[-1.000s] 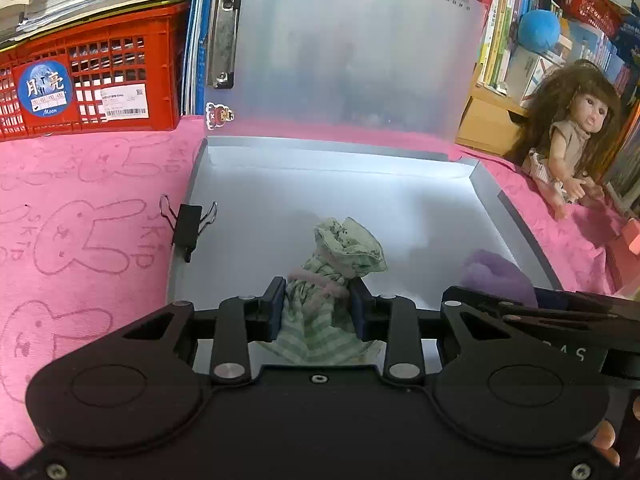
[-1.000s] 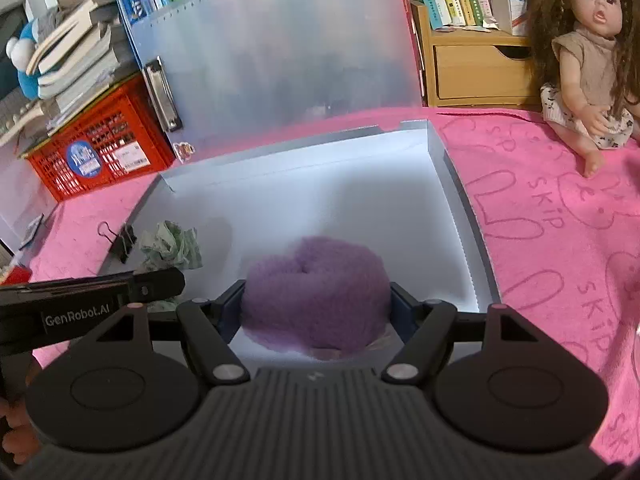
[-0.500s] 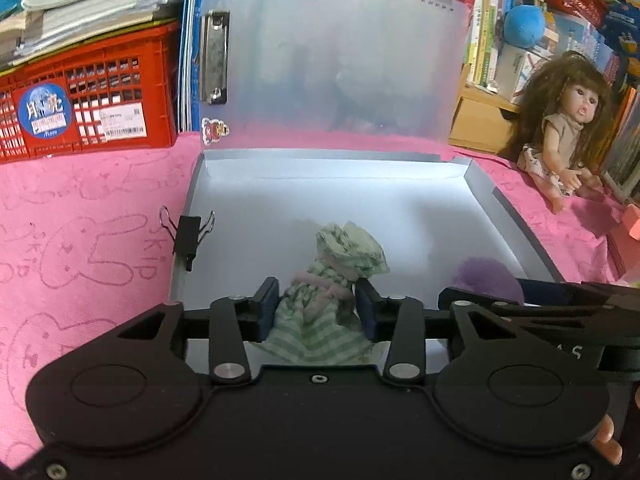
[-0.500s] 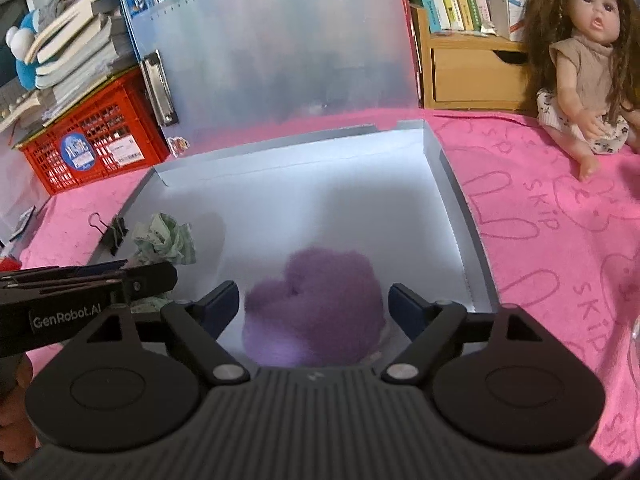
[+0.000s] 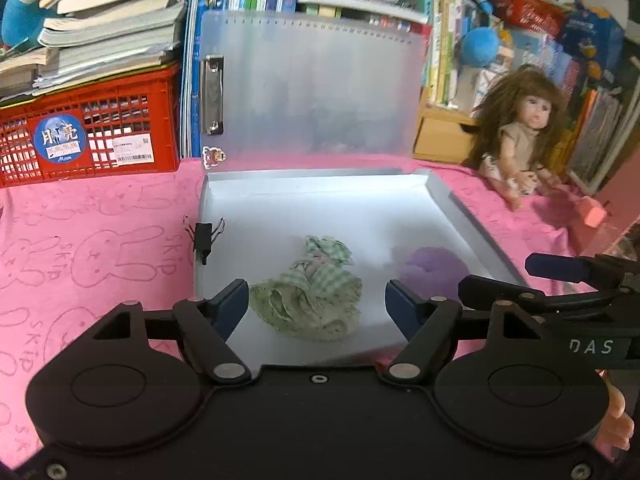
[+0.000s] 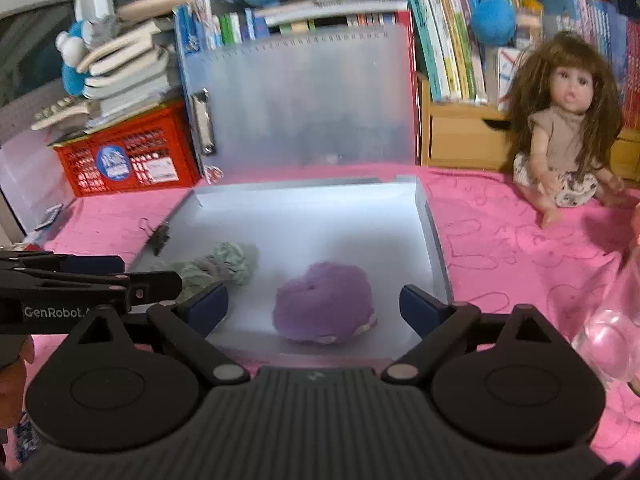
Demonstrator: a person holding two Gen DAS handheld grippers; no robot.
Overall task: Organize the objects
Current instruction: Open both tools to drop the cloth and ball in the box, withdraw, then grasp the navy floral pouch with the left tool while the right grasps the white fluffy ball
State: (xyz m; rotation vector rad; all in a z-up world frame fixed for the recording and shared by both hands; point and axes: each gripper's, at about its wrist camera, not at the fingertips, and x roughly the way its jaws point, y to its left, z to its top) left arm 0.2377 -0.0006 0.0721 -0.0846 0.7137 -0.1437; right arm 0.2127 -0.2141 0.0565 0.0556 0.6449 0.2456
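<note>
A green checked doll dress [image 5: 310, 296] lies crumpled on the floor of the shallow grey box [image 5: 320, 208], near its front left. My left gripper [image 5: 318, 306] hangs just above and behind the dress, its jaws opening, the pads clear of the cloth. A fuzzy purple garment [image 6: 324, 306] lies at the box's front right, also seen as a purple garment [image 5: 434, 266] in the left wrist view. My right gripper [image 6: 314, 306] stands over it with its jaws opening wide, touching nothing. The green dress [image 6: 224, 264] shows beside it.
The box's translucent lid [image 5: 310, 88] stands upright at the back. A black binder clip [image 5: 203, 237] sits on the box's left wall. A doll [image 6: 568, 120] sits on the pink cloth at right. A red crate [image 5: 86, 136] stands back left, a clear plastic thing [image 6: 612, 328] at near right.
Both grippers let go: the left released the green dress, the right the purple garment, which now lie in the box. Both grippers drew back and up, jaws spreading.
</note>
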